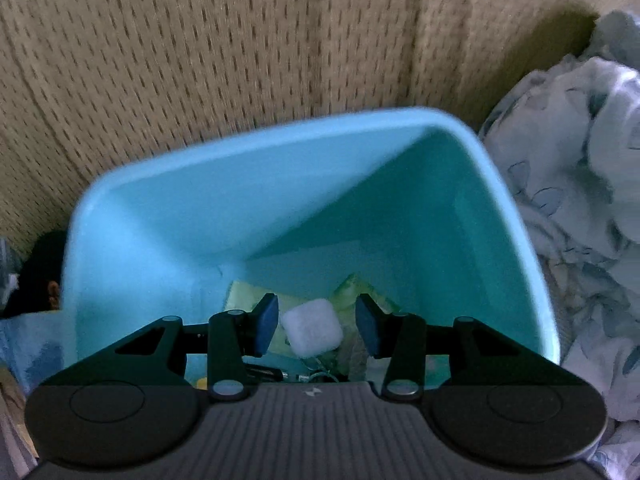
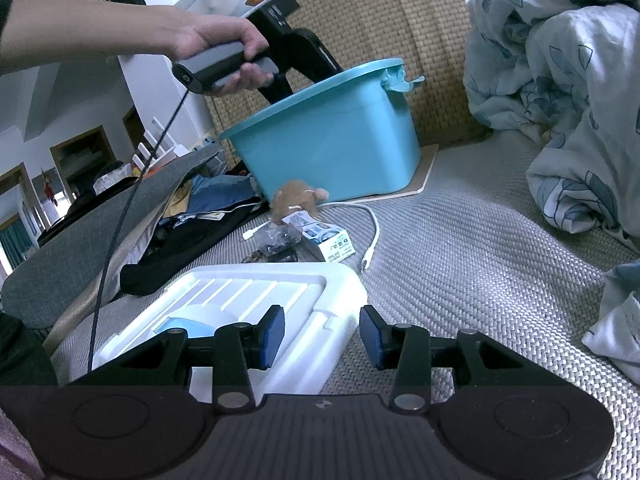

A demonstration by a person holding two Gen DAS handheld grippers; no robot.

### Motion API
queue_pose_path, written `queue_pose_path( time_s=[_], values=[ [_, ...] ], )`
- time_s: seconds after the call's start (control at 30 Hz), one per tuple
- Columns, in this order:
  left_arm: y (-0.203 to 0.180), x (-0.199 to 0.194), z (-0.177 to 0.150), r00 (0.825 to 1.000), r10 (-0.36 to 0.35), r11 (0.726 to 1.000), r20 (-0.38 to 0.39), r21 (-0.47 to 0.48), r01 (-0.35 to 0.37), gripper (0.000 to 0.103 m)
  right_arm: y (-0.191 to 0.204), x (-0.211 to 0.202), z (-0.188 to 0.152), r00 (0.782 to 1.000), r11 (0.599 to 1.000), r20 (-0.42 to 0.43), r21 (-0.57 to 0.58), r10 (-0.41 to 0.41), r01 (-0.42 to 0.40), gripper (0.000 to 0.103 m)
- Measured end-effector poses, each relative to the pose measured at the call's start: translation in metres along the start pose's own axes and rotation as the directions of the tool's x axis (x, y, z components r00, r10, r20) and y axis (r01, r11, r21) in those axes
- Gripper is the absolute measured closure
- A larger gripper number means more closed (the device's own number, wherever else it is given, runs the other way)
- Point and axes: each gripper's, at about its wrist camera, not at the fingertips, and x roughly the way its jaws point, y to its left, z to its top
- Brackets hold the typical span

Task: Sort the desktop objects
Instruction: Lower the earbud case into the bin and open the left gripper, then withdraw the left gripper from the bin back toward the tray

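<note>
Left gripper point(image 1: 316, 326), jaws parted and empty, points down into the teal bin point(image 1: 500, 184) over a white cube point(image 1: 311, 327); right gripper point(image 2: 322, 338), likewise parted, sits nearer the white cable point(image 2: 374, 236) ahead.

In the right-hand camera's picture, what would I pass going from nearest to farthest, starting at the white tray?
white tray → small printed box → brown plush toy → turquoise bin → woven backrest. The white cable curls beside the box, so I leave it out of the order.
</note>
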Motion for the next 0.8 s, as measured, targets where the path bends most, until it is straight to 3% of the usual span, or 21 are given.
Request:
queue_pose_path(
  time_s=[0.43, 0.63, 0.8],
  values=[
    [0.018, -0.053, -0.04, 0.987, 0.03, 0.999, 0.161, 0.008, -0.032, 0.056, 0.003, -0.001, 0.0, 1.0, 1.0, 0.0, -0.02, -0.003, 0.003, 0.056],
    [0.008, -0.089, -0.061, 0.964, 0.093, 0.993, 0.251, 0.049, -0.108, 0.056, 0.005, -0.002, -0.001, 1.0, 1.0, -0.001, -0.027, -0.002, 0.002, 0.056],
    [0.002, -0.105, -0.08, 0.954, 0.084, 0.994, 0.289, 0.038, -0.099, 0.056, 0.007, -0.004, -0.002, 1.0, 0.999, 0.002, -0.034, -0.007, 0.007, 0.056]
  ],
)
